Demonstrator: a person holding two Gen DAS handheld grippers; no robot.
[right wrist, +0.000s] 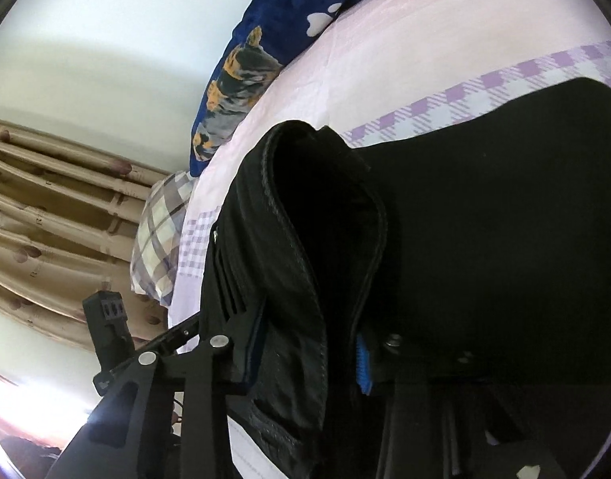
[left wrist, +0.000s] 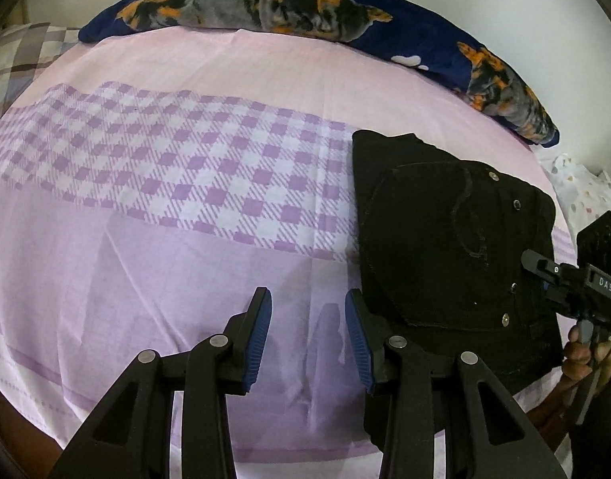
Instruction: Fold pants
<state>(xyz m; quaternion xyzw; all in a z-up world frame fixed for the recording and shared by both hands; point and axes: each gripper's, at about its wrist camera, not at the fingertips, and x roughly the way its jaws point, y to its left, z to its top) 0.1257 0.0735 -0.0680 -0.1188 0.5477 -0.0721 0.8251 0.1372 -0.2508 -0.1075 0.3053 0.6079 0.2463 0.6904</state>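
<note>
Left wrist view: black pants [left wrist: 445, 239] are being shown folded into a compact stack on the bed sheet [left wrist: 145, 239], pink w/ a lilac gingham band, toward the right side of the frame. A back pocket w/ curved stitching is facing up, and metal rivets are being seen along the waistband edge. The left gripper [left wrist: 307, 335] is being held over bare sheet just left of the pants; its blue-padded fingers [left wrist: 259, 339] are being kept spread apart w/ nothing between them, the right-hand finger sitting at the stack's near-left edge; contact can't be told. The right gripper [left wrist: 545, 275] is being seen at the far right edge, by the stack's right side, w/ a hand [left wrist: 585, 355] wrapped round its handle. A navy dog-print blanket [left wrist: 265, 4] is being seen bunched along the far side of the bed, a plaid pillow [left wrist: 14, 56] at top left.

Right wrist view: the right gripper's fingers [right wrist: 363, 367] are being seen closed in on a thick fold of the pants [right wrist: 485, 239] at the waistband end, fabric bulging up between and over them; a blue pad is being glimpsed pressed against the cloth, the other mostly hidden. The left gripper's body [right wrist: 106, 331] is being seen at lower left. Beige patterned curtains [right wrist: 46, 207] are hanging beyond the bed, w/ the plaid pillow beside them.
</note>
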